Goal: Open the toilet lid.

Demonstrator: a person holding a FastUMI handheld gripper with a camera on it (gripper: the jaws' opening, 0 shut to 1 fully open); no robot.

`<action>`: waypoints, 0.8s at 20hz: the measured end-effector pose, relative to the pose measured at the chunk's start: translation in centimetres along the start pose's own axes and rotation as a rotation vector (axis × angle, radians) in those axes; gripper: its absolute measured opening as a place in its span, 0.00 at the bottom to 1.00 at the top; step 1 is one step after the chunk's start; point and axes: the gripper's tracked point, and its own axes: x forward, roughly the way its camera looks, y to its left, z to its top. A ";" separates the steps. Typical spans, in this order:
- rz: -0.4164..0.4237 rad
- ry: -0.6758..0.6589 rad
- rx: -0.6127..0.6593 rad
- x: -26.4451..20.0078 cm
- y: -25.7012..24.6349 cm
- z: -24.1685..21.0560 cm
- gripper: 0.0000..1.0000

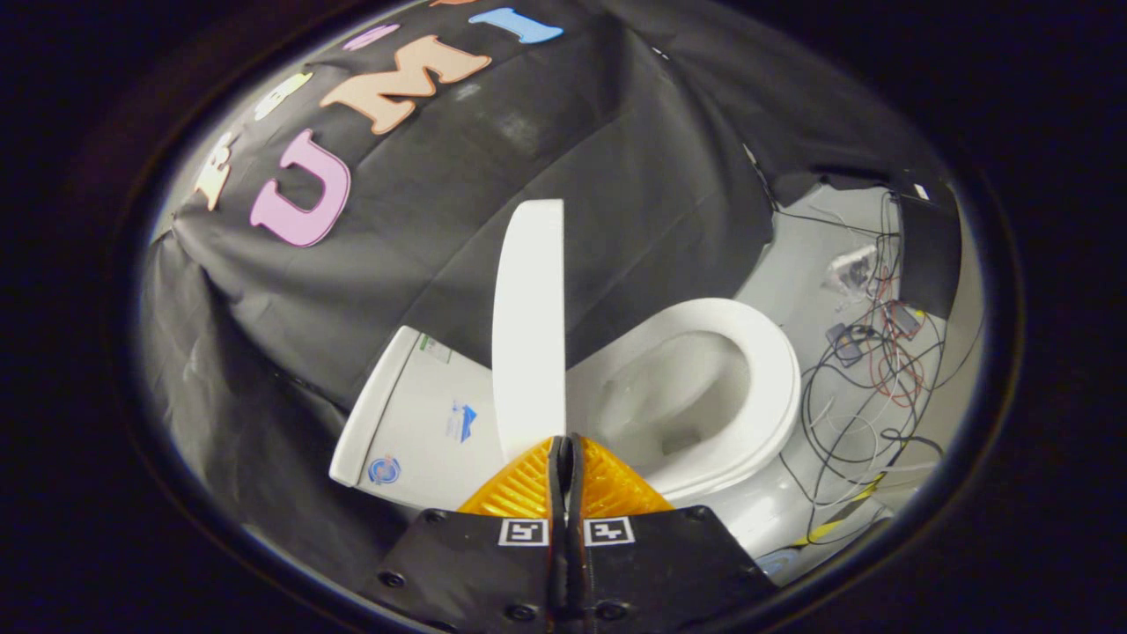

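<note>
Booth wall point(616, 176) behind upright lid point(528, 326), tool point(564, 449) closed.

You are looking past the gripper point(564, 449), whose fingers point(519, 489) are pressed together with nothing between them, their ribbed faces looking like translucent moulded plastic, and its body behind them is showing as matt plastic set with small metal screws. Just ahead of the fingertips, the toilet lid point(529, 317) is standing raised and looking like smooth, glossy hard plastic. Beside it, the seat point(775, 370) is catching a soft sheen, and the bowl point(678, 401) inside is gleaming like glazed ceramic. The tank point(423, 431) is showing smooth and glossy, carrying paper-like stickers. Beyond, the wall cloth point(616, 176) is hanging matt and creased. The cables point(867, 379) are lying on a dull, smooth floor point(792, 282).
</note>
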 end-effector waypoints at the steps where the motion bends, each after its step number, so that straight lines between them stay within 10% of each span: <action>1: 0.001 -0.002 -0.008 -0.1 0.5 0.0 0.00; 16: 0.039 -0.044 -0.188 0.0 7.6 -0.1 0.01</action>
